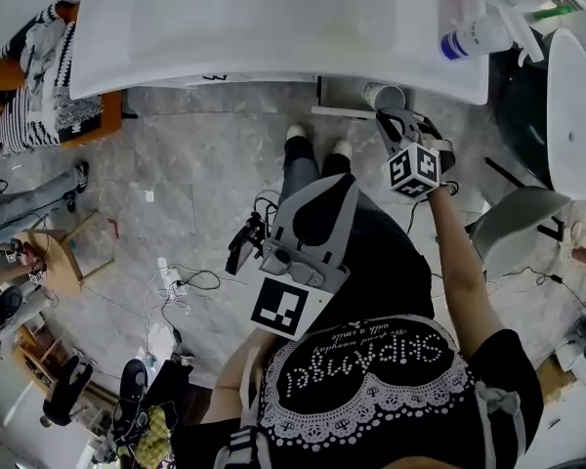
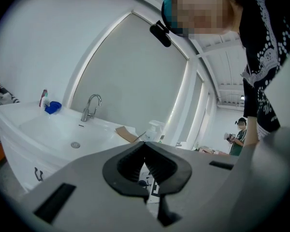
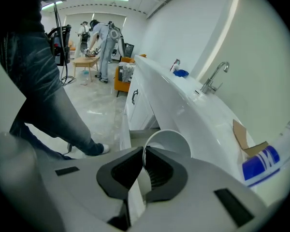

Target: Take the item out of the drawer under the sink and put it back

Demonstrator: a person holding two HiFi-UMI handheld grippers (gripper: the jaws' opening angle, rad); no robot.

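Right gripper [image 3: 144,151] is pinching the cup [image 3: 170,140] rim in its jaws by the open drawer [image 3: 135,135], left gripper [image 2: 145,145] jaws staying... nah, just sitting closed, empty.

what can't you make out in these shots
- drawer inside: head view, the sink edge covers most of it; right gripper view, the cup and the right gripper block it.
- cup base: right gripper view, behind the jaws shut on its rim.
- bottle label: cut off by the edge there, too small in the head view.
- far people: right gripper view, too small.
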